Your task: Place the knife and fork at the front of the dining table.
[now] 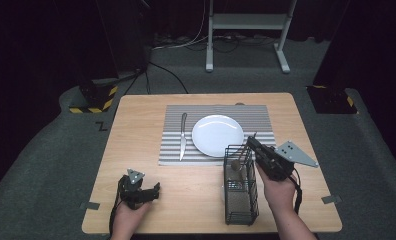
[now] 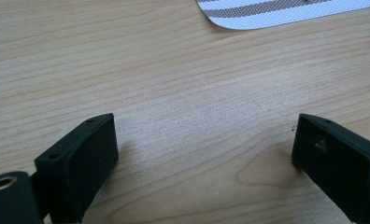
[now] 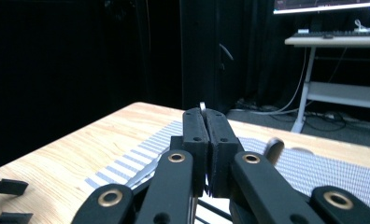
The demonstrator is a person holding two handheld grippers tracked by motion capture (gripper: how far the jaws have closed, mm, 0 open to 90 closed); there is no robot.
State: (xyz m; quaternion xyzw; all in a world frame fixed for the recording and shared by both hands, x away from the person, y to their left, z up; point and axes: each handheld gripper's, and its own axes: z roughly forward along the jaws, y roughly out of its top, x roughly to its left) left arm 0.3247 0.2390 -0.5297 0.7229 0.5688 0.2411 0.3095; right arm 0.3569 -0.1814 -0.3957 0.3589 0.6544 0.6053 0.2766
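Right claw (image 1: 250, 142) clenched on a utensil (image 3: 202, 106) above the basket (image 1: 240, 197), knife (image 1: 183, 136) already at the plate's (image 1: 217, 135) nine o'clock, left claw (image 1: 153, 191) released.

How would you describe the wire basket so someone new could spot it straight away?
Start at the wooden table and find the striped placemat with the white plate on it. The wire basket stands upright just nearer the person than the mat's right corner, beside the right hand-held gripper. It is the one tall, dark, see-through mesh thing; everything else lies flat.
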